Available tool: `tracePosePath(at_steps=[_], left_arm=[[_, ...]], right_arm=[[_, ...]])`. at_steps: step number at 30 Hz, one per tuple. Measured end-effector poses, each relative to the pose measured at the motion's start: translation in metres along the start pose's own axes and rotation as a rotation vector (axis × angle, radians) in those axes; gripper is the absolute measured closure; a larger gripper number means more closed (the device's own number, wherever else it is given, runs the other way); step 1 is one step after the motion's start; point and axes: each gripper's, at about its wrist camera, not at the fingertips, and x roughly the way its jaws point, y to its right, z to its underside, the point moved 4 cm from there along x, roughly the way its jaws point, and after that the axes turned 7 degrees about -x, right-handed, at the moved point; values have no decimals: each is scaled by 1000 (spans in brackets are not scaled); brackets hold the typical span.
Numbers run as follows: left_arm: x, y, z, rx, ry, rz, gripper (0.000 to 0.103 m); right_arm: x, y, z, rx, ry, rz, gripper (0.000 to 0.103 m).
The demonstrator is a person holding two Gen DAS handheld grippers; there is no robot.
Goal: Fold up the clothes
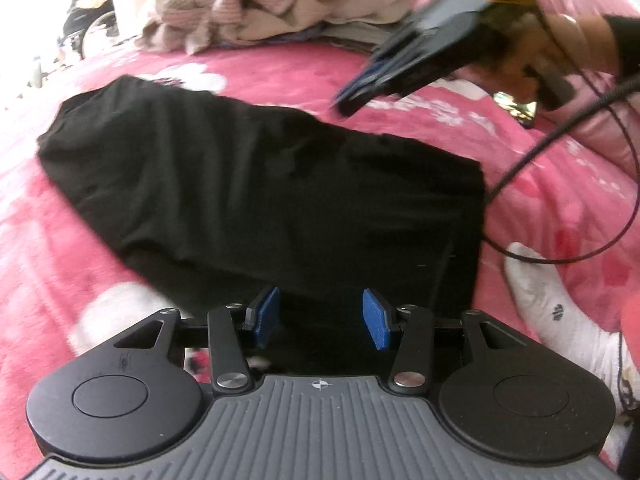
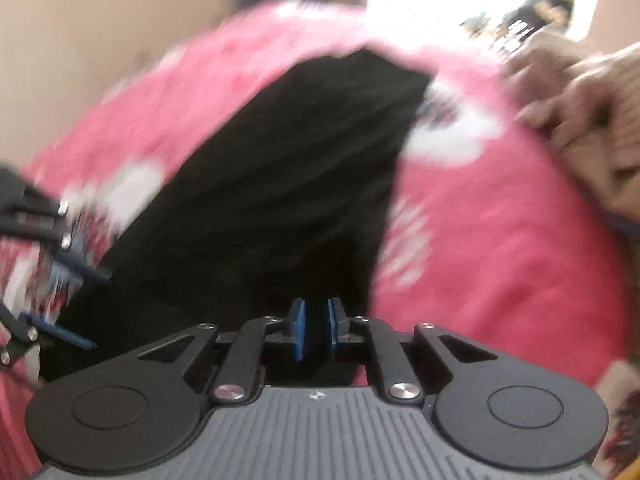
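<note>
A black garment (image 1: 260, 184) lies spread flat on a pink flowered blanket (image 1: 280, 76). My left gripper (image 1: 322, 316) hovers over the garment's near edge, its blue pads well apart with nothing pinched between them. My right gripper (image 1: 348, 100), held by a hand (image 1: 576, 40), hangs blurred just past the garment's far right edge with nothing hanging from it. In the right wrist view the garment (image 2: 280, 184) runs away from my right gripper (image 2: 317, 328), whose pads stand a narrow gap apart. My left gripper (image 2: 80, 304) shows at that view's left edge, open.
A pile of beige and pale pink clothes (image 1: 260, 12) sits at the blanket's far side; the same clothes pile (image 2: 580, 120) shows at the right. A black cable (image 1: 560, 128) loops over the blanket on the right, beside a foot in a white sock (image 1: 552, 304).
</note>
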Motion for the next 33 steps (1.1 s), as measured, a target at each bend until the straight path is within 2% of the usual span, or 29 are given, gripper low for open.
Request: tracePosePath(at_steps=[3, 7, 10, 11, 13, 16, 18, 20, 23, 26, 30, 33], left_arm=[[3, 17, 16, 6, -39, 26, 57], [-4, 39, 40, 61, -68, 48, 54], [-13, 48, 47, 126, -80, 46, 53], [-16, 47, 43, 127, -79, 48, 54], [-22, 44, 34, 107, -49, 45, 54], [-21, 40, 21, 71, -18, 36, 54], [-9, 42, 22, 49, -51, 37, 54], [2, 45, 33, 7, -108, 31, 54], [-9, 60, 48, 37, -93, 37, 51], [-20, 63, 56, 25, -98, 62, 51], [-29, 54, 58, -48, -139, 137, 51], [-36, 55, 60, -33, -123, 131, 51]], right_arm=[[-20, -7, 40, 5, -1, 3, 86], [-49, -6, 72, 43, -125, -22, 82], [-63, -2, 58, 38, -100, 34, 82], [-66, -1, 49, 46, -65, 43, 81], [-63, -4, 26, 64, 9, 17, 81], [-40, -25, 7, 24, 35, -25, 81], [-18, -44, 12, -17, -15, -50, 81], [-16, -59, 28, -36, -19, -56, 78], [-36, -66, 50, -23, -62, -110, 78], [-50, -59, 57, 14, -92, -138, 79], [-70, -42, 45, 126, 12, -112, 79], [-69, -35, 34, 169, 66, -85, 79]])
